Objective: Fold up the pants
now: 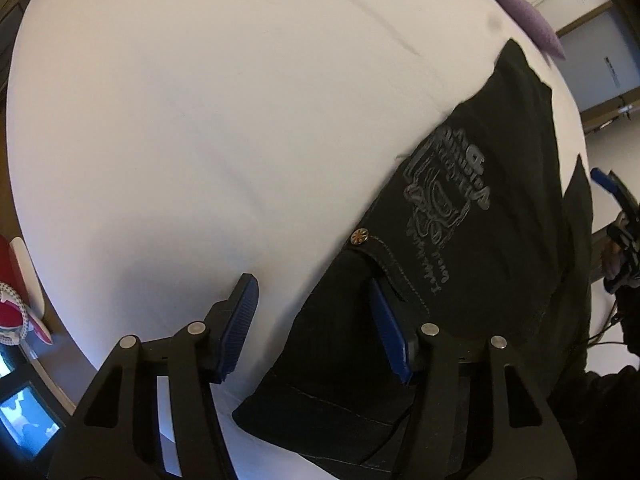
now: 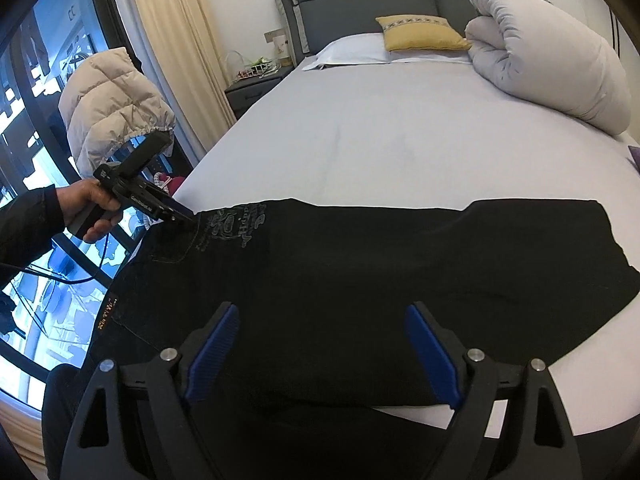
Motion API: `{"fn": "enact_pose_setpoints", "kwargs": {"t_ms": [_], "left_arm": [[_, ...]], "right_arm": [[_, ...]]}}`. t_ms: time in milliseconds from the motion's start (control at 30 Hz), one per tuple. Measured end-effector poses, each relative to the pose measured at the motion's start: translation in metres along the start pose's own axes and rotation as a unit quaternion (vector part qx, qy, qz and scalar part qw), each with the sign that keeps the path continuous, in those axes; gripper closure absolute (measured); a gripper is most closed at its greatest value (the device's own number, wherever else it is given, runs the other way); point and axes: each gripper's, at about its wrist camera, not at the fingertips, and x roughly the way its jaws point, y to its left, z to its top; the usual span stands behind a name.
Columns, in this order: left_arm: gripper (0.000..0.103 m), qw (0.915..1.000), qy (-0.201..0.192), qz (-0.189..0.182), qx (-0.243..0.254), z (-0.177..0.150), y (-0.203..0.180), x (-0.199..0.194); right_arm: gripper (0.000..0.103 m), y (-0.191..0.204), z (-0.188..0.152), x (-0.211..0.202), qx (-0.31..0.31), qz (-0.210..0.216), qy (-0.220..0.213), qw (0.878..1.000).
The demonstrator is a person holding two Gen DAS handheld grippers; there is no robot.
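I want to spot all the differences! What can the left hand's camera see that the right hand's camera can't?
Only the left wrist view shows the metal button on the pants, a purple cloth at the bed's far edge, and a red-and-white thing on the floor.

Only the right wrist view shows the yellow pillow, the rolled white duvet, the grey headboard, the curtain and a puffy coat.

Both show the black pants on the white bedsheet, with their grey printed design.

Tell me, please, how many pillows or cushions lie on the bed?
2: a white pillow by the headboard, and a yellow cushion resting on it. The rolled duvet may hide more.
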Motion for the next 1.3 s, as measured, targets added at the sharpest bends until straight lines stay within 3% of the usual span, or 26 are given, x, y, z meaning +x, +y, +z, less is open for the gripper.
{"fn": "enact_pose_setpoints", "kwargs": {"t_ms": [100, 133, 167, 233, 400, 533, 600, 633, 700, 900, 1000, 1133, 1200, 1267, 1300], "left_arm": [[0.052, 0.9999, 0.012, 0.007, 0.005, -0.003, 0.004, -0.001], [0.063, 0.9999, 0.014, 0.008, 0.003, -0.003, 0.006, -0.002], [0.081, 0.9999, 0.010, 0.003, -0.003, -0.003, 0.011, -0.005], [0.095, 0.9998, 0.001, -0.012, -0.014, -0.006, 0.013, -0.010], [0.099, 0.9992, -0.038, 0.013, -0.005, -0.025, 0.008, -0.026], [0.099, 0.9952, -0.087, 0.044, 0.011, -0.039, -0.015, -0.049], [0.099, 0.9903, -0.123, 0.061, 0.018, -0.054, -0.028, -0.073], [0.099, 0.9884, -0.134, 0.068, 0.021, -0.053, -0.043, -0.074], [0.099, 0.9837, -0.163, 0.072, 0.025, -0.068, -0.053, -0.093], [0.099, 0.9745, -0.193, 0.104, 0.050, -0.099, -0.075, -0.110], [0.099, 0.9728, -0.200, 0.105, 0.055, -0.102, -0.095, -0.102], [0.099, 0.9726, -0.202, 0.102, 0.053, -0.103, -0.095, -0.096], [0.099, 0.9729, -0.202, 0.101, 0.052, -0.094, -0.105, -0.083], [0.099, 0.9731, -0.203, 0.097, 0.050, -0.092, -0.109, -0.080], [0.099, 0.9730, -0.204, 0.097, 0.049, -0.091, -0.108, -0.080]], "right_arm": [[0.016, 0.006, 0.003, 0.006, -0.005, -0.001, 0.004, 1.000], [0.016, 0.008, 0.003, 0.007, -0.006, 0.000, 0.004, 1.000], [0.016, 0.010, 0.004, 0.008, -0.008, 0.002, 0.005, 1.000], [0.016, 0.014, 0.007, 0.009, -0.012, 0.002, 0.005, 1.000], [0.016, 0.020, 0.021, 0.014, -0.025, 0.004, 0.002, 1.000], [0.016, 0.036, 0.045, 0.022, -0.079, 0.026, -0.003, 0.996], [0.026, 0.050, 0.062, 0.029, -0.136, 0.028, -0.001, 0.990], [0.034, 0.057, 0.072, 0.036, -0.170, 0.030, 0.005, 0.985], [0.040, 0.069, 0.089, 0.052, -0.216, 0.035, 0.025, 0.976], [0.040, 0.099, 0.125, 0.105, -0.307, 0.081, 0.088, 0.944], [0.040, 0.107, 0.132, 0.126, -0.344, 0.087, 0.117, 0.928], [0.042, 0.111, 0.138, 0.151, -0.378, 0.081, 0.157, 0.909], [0.049, 0.110, 0.139, 0.161, -0.387, 0.081, 0.176, 0.902], [0.072, 0.111, 0.137, 0.172, -0.393, 0.080, 0.199, 0.894], [0.076, 0.113, 0.134, 0.175, -0.398, 0.073, 0.205, 0.891]]}}
